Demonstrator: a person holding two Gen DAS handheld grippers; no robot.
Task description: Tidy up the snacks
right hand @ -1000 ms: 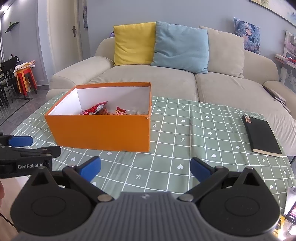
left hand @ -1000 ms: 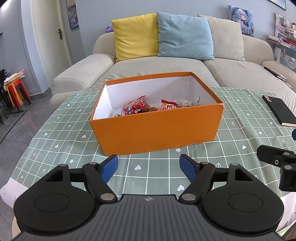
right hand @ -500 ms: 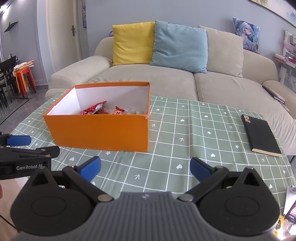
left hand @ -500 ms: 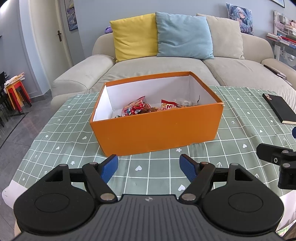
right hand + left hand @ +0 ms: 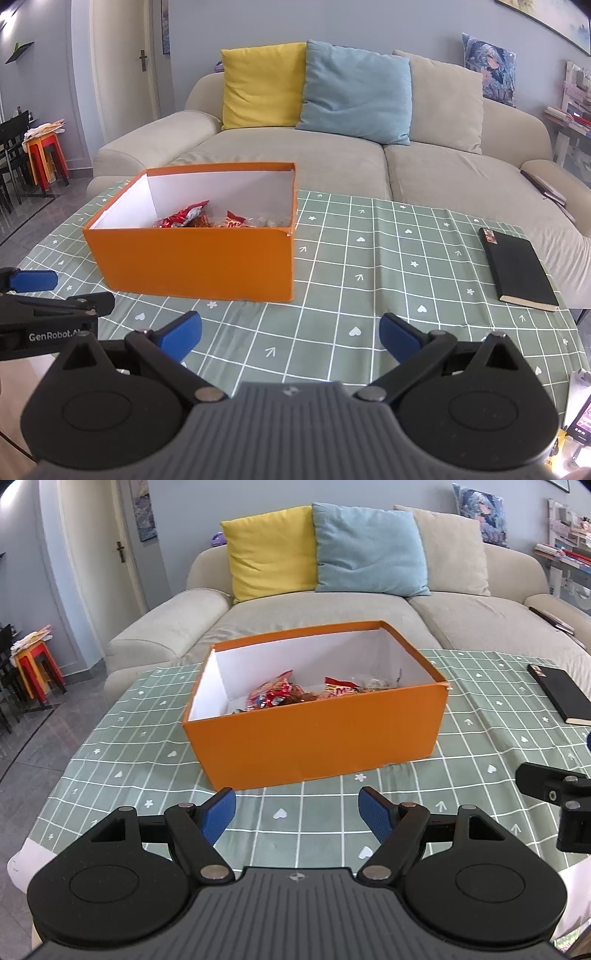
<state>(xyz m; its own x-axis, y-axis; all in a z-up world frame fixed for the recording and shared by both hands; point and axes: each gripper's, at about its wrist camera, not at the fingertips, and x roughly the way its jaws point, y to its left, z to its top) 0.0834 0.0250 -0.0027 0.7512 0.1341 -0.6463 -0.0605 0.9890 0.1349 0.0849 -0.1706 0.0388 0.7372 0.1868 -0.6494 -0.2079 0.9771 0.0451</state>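
An orange box (image 5: 325, 731) (image 5: 195, 262) with a white inside stands on the green checked tablecloth. Red snack packets (image 5: 273, 696) (image 5: 186, 218) lie in a heap on its floor; the near wall hides the lower part of them. My left gripper (image 5: 297, 814) hovers open just in front of the box's near wall, nothing between its blue fingers. My right gripper (image 5: 290, 334) is open and empty too, over the cloth to the right of the box and nearer the table's front. Each gripper shows at the edge of the other's view.
A black notebook (image 5: 517, 267) (image 5: 559, 692) lies on the cloth at the right. Behind the table is a beige sofa (image 5: 332, 616) with yellow, blue and beige cushions. Red and orange stools (image 5: 37, 668) stand at the far left. A phone (image 5: 581, 424) shows at the lower right.
Both views have shifted very slightly, so the box sits a touch lower and closer. The jaws have kept their opening and nothing was picked up or let go.
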